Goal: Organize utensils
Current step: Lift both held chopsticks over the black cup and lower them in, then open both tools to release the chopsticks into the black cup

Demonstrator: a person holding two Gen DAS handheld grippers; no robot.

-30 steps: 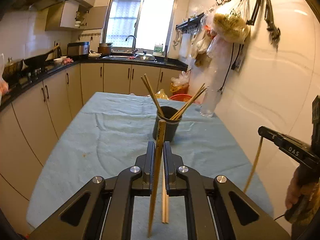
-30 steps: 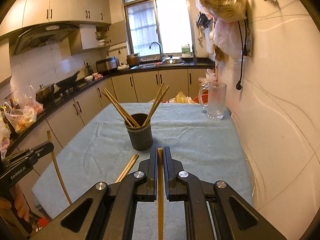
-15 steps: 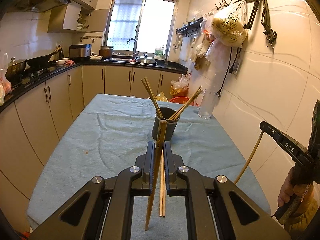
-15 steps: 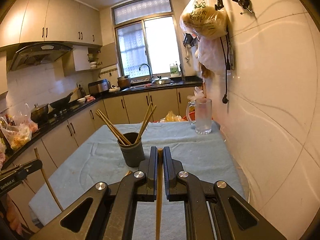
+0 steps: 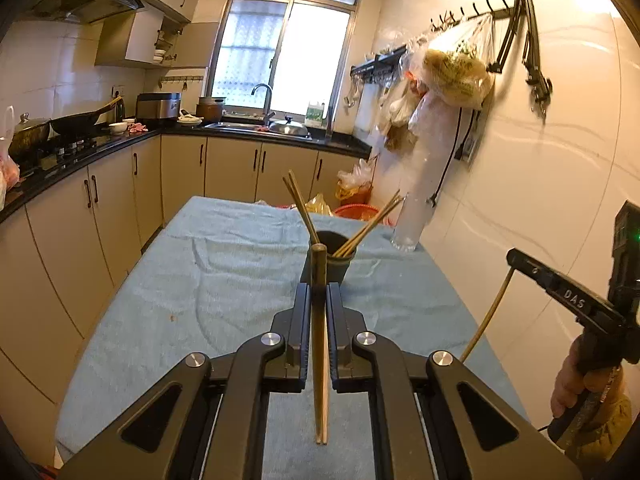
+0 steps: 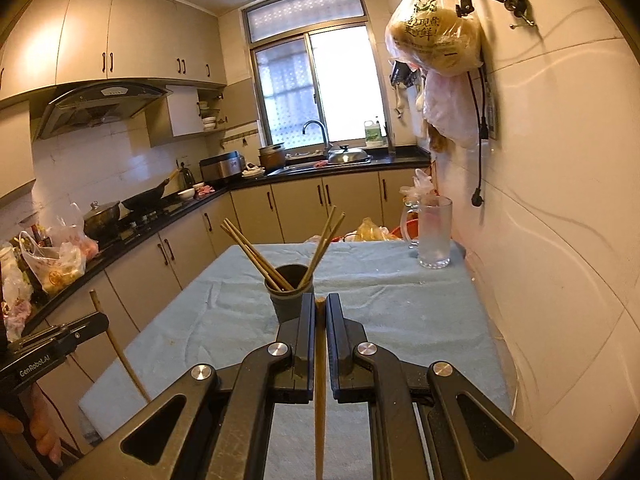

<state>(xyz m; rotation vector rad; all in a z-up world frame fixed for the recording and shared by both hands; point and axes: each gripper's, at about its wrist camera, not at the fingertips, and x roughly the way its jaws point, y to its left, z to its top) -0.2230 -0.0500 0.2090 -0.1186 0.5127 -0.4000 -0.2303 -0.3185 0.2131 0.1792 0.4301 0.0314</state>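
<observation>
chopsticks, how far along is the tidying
Done: four or so chopsticks already stand in the dark cup on the blue cloth. In hand: the left tool is shut on one chopstick, the right tool on another. Left: both held sticks must go into the cup. No loose ones are clearly visible.

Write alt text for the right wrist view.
The right tongs are shut on a wooden chopstick above a table with a blue cloth, aimed toward a dark cup holding more chopsticks. A glass mug stands near the wall.
</observation>
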